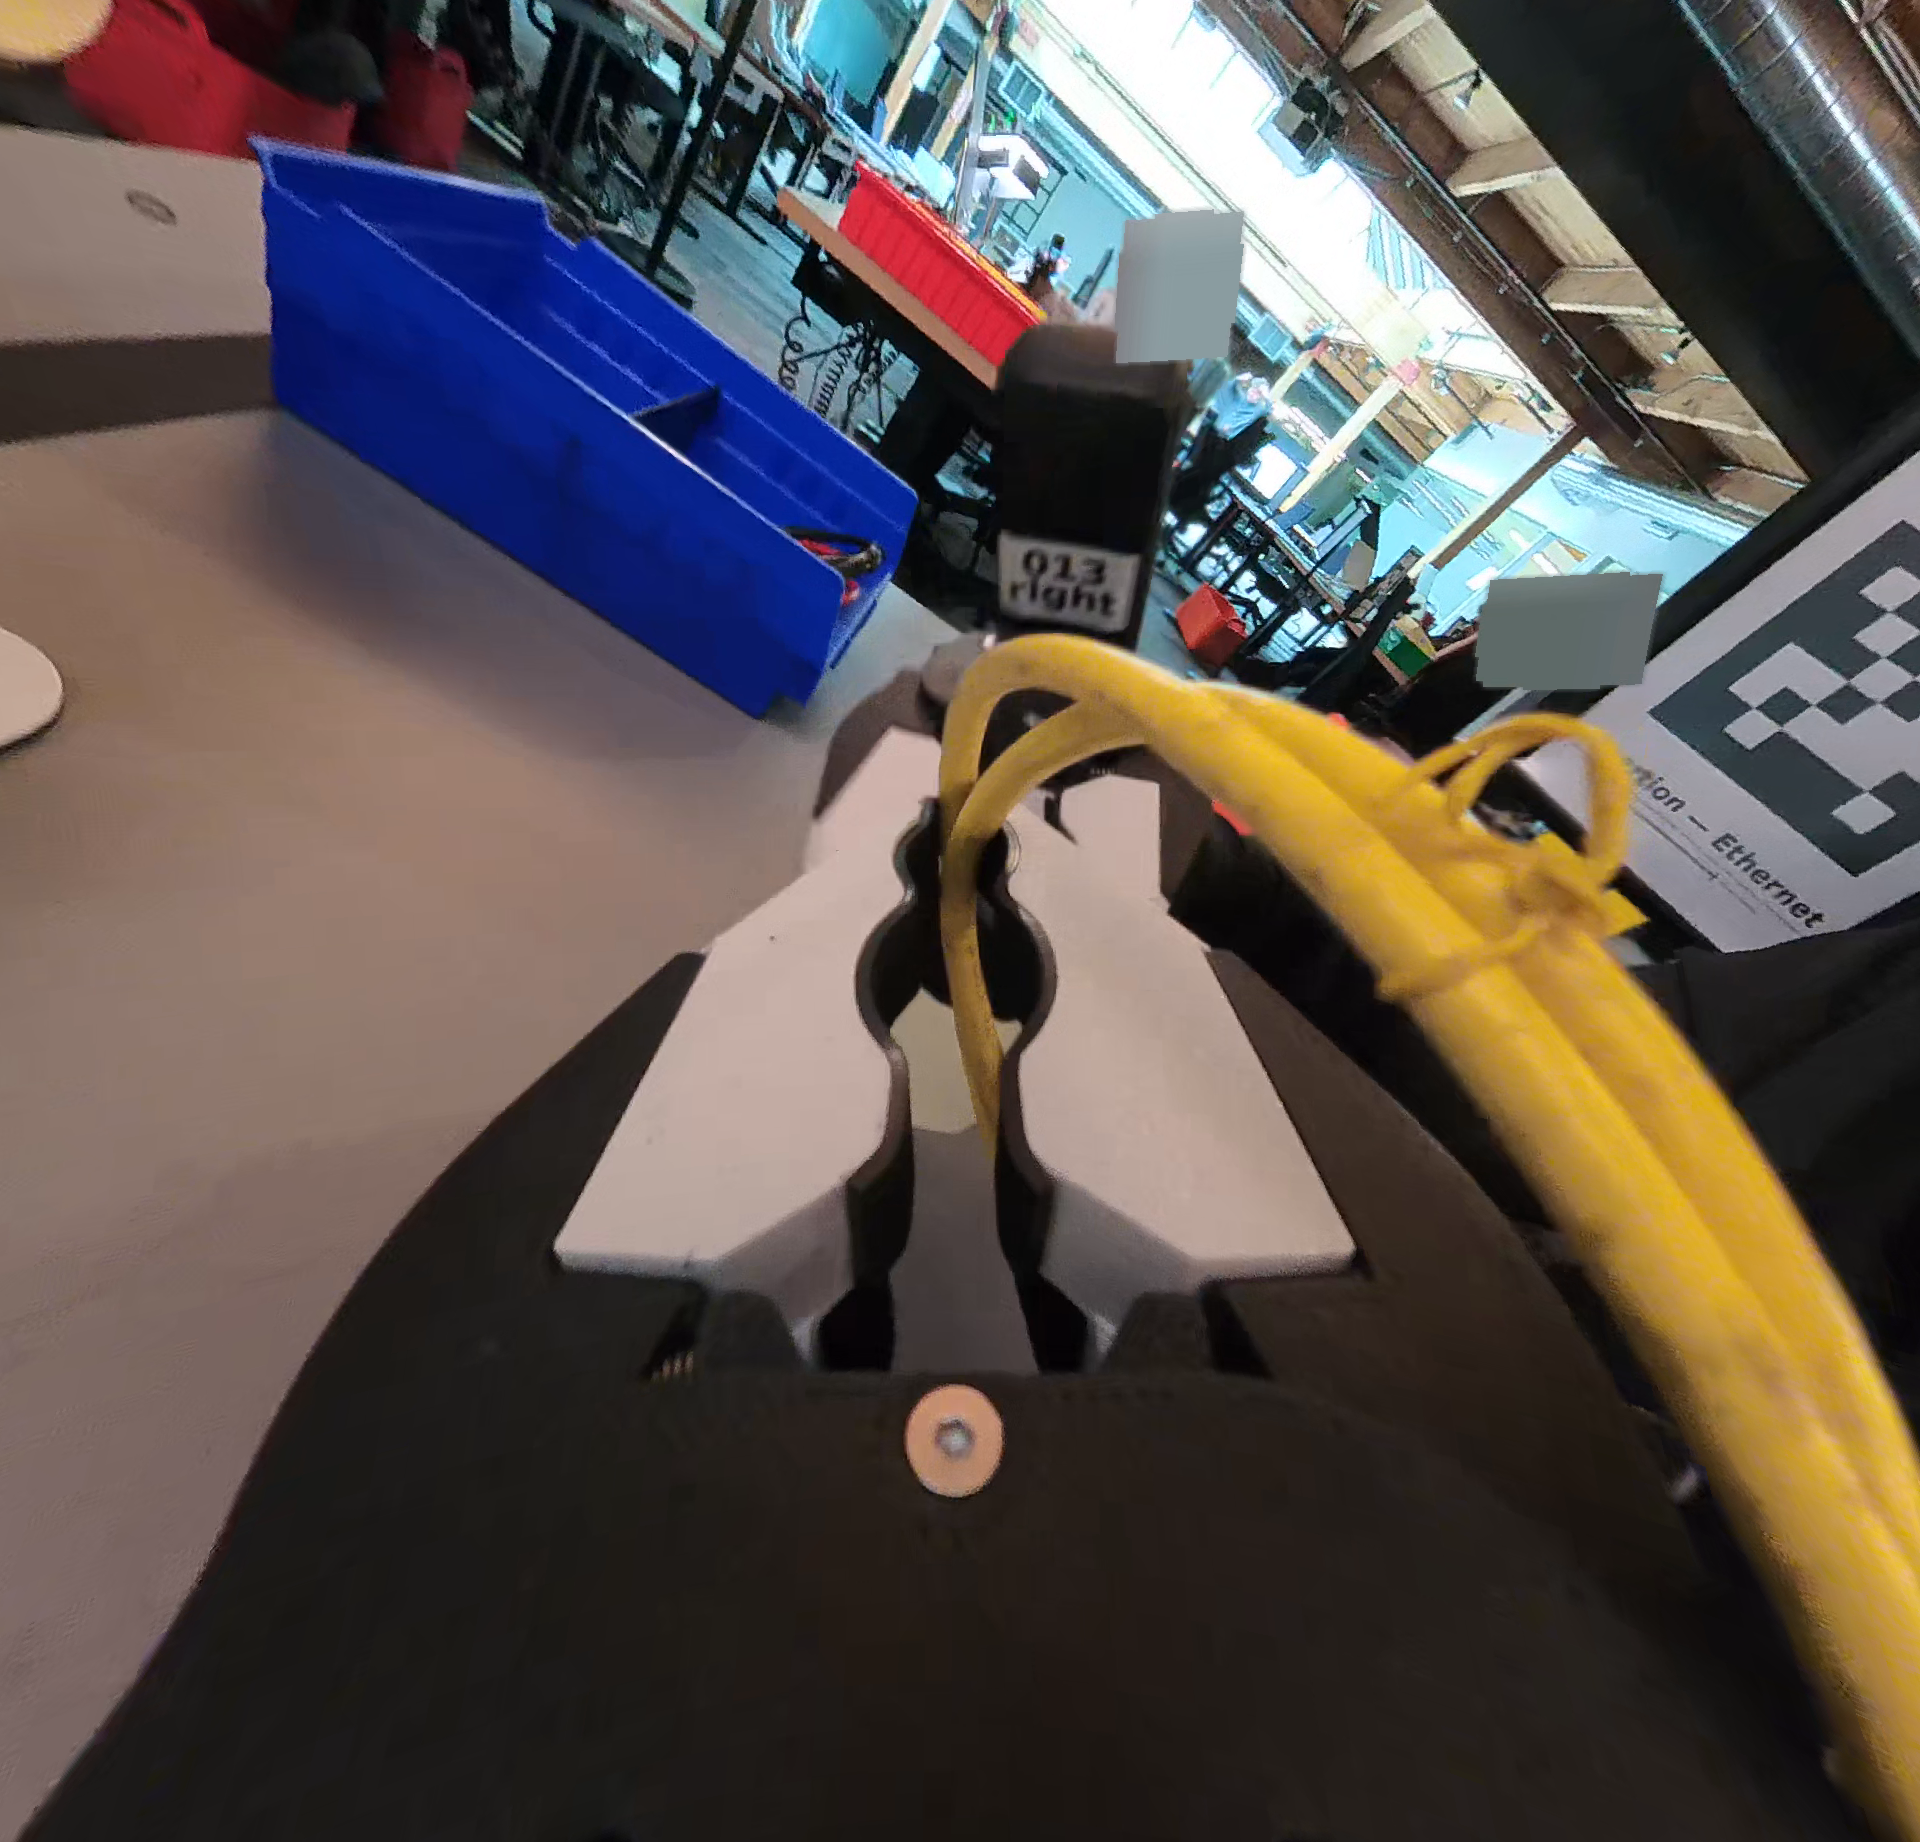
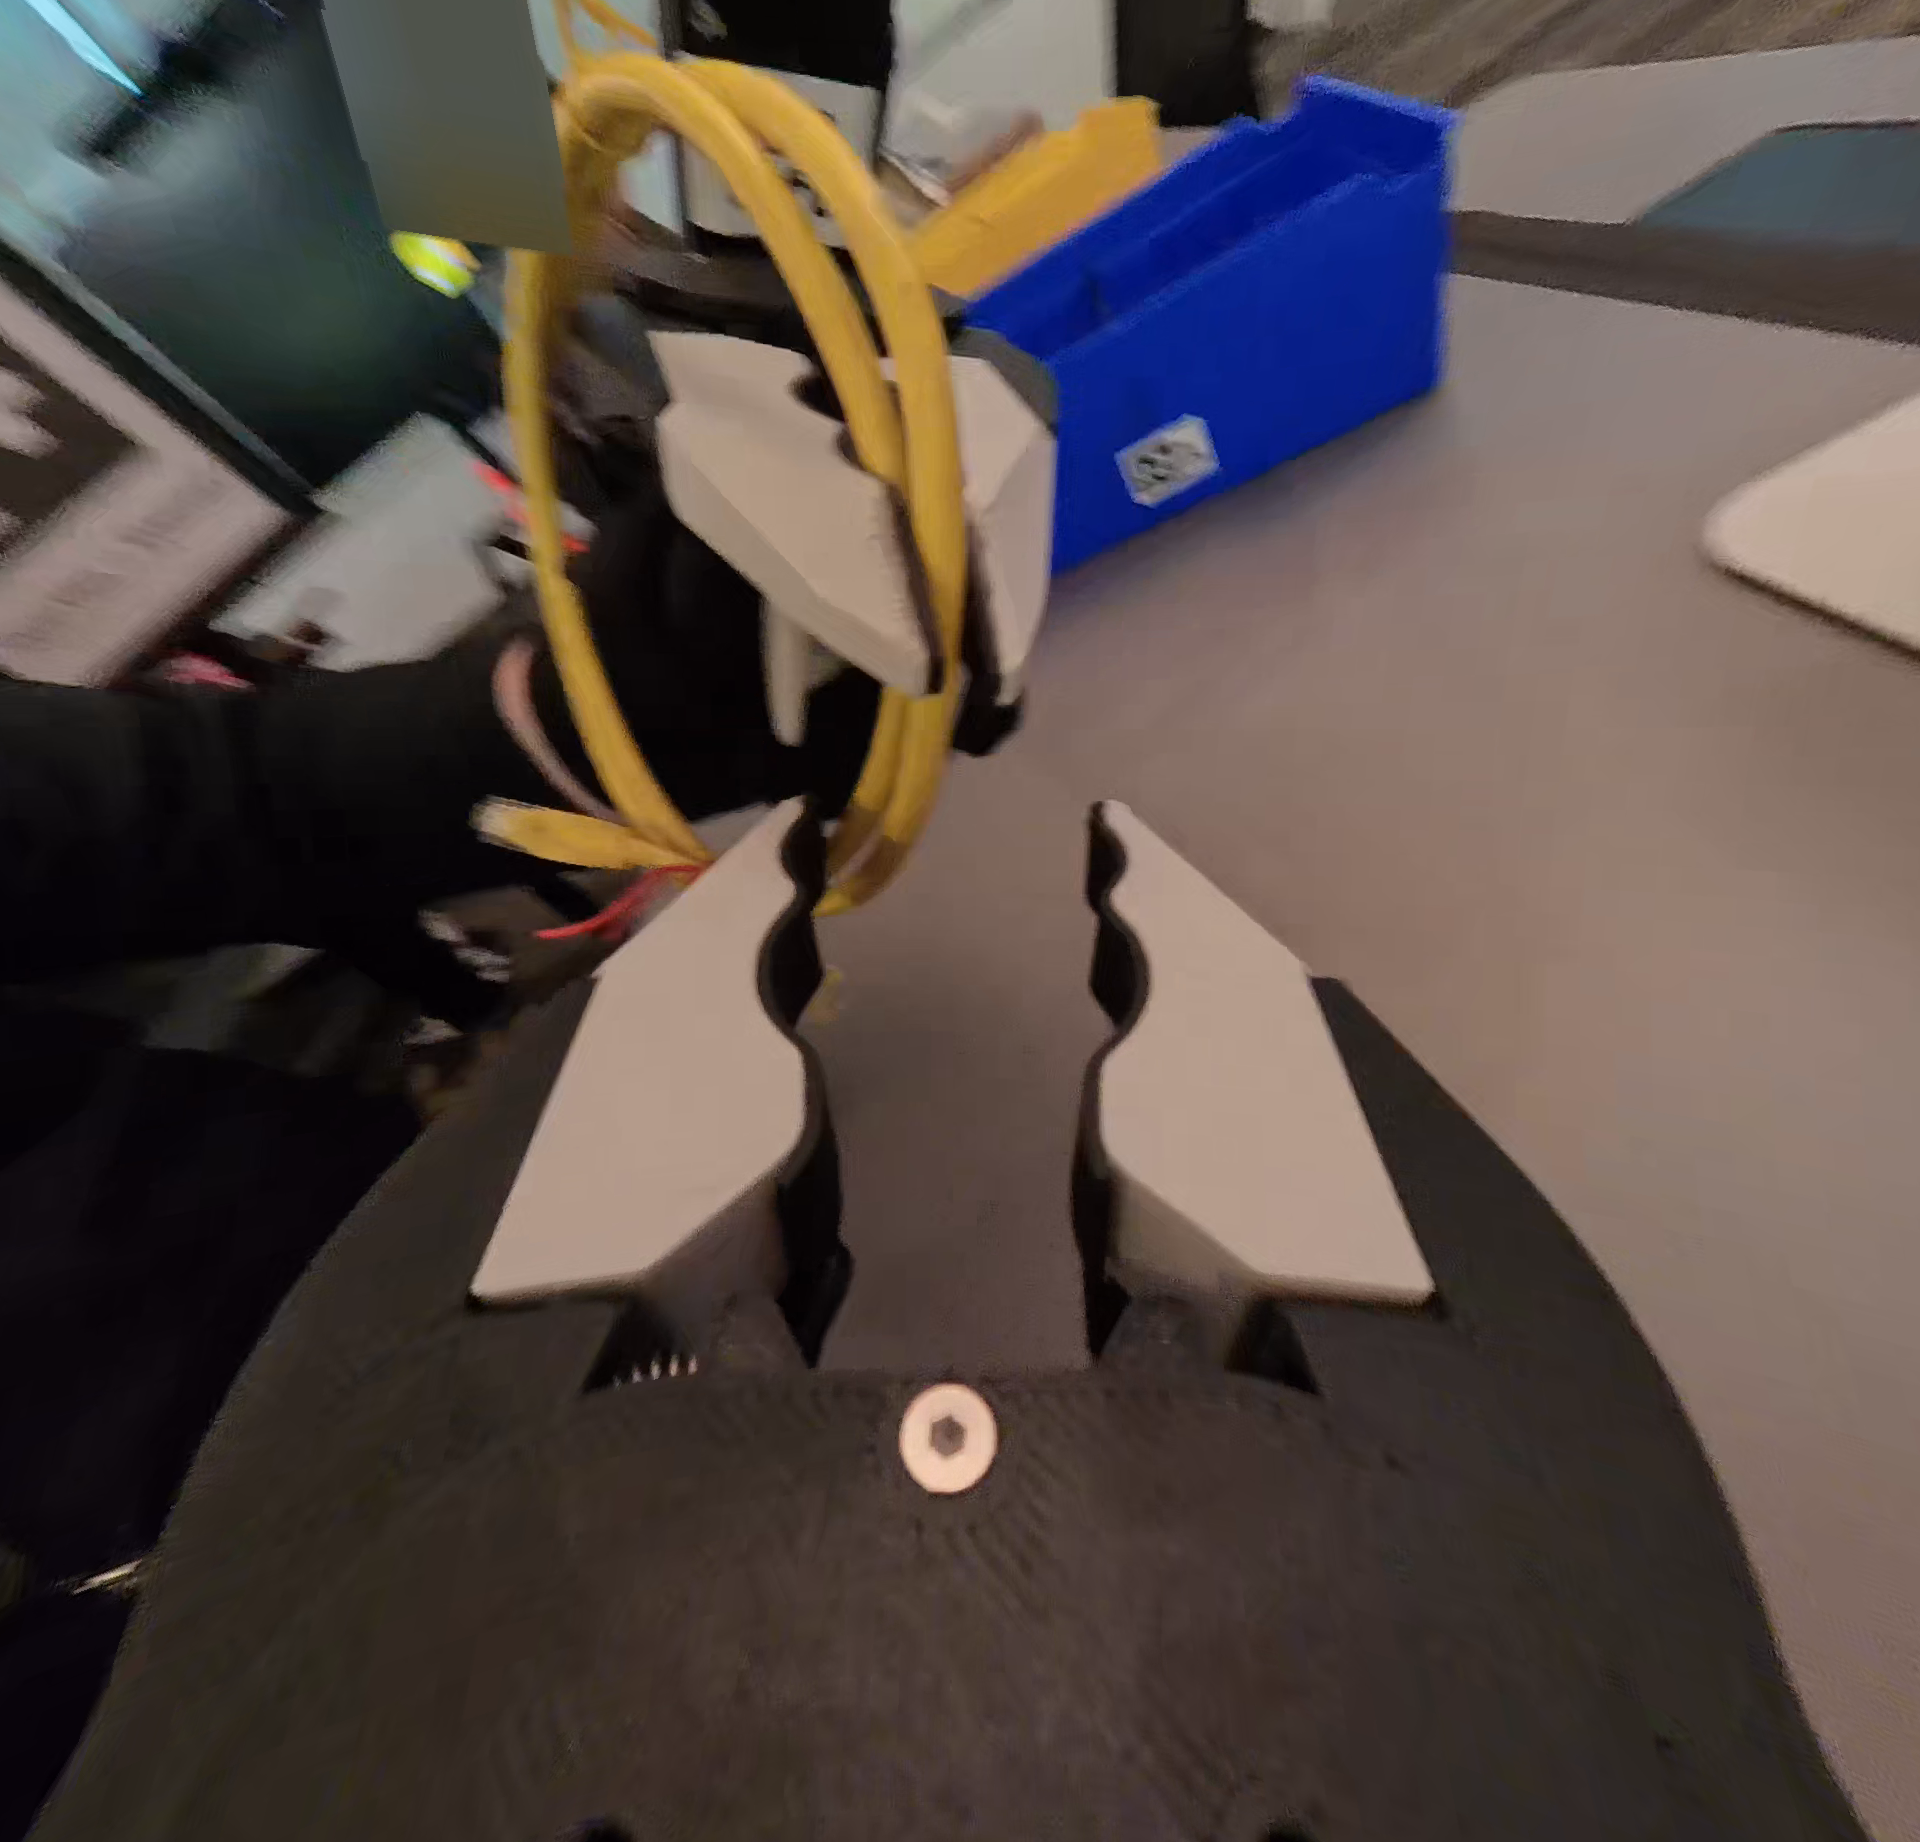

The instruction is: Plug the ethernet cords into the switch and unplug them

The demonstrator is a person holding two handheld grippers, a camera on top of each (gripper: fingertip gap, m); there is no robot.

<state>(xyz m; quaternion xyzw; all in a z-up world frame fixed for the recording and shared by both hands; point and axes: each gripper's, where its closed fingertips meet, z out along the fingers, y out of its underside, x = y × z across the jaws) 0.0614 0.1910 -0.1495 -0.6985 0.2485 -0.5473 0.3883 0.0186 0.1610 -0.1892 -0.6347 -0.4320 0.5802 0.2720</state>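
A coil of yellow ethernet cord (image 1: 1455, 919), bound with a yellow tie (image 1: 1538, 857), hangs from my left gripper (image 1: 971, 857), which is shut on one strand of it. In the right wrist view the same coil (image 2: 582, 545) dangles from the left gripper (image 2: 956, 680) above the grey table, with a plug end (image 2: 509, 818) sticking out to the left. My right gripper (image 2: 951, 826) is open and empty just below the coil, its left finger close to the cord's lowest loop. No switch shows in either view.
A blue bin (image 1: 582, 410) stands on the grey table (image 1: 312, 857); it also shows in the right wrist view (image 2: 1247, 338). A white flat object (image 2: 1829, 535) lies at the right. A printed marker sign (image 1: 1808, 691) stands nearby. A black sleeve (image 2: 208, 805) reaches in from the left. One gripper's finger ends stand about 6 cm off the other's.
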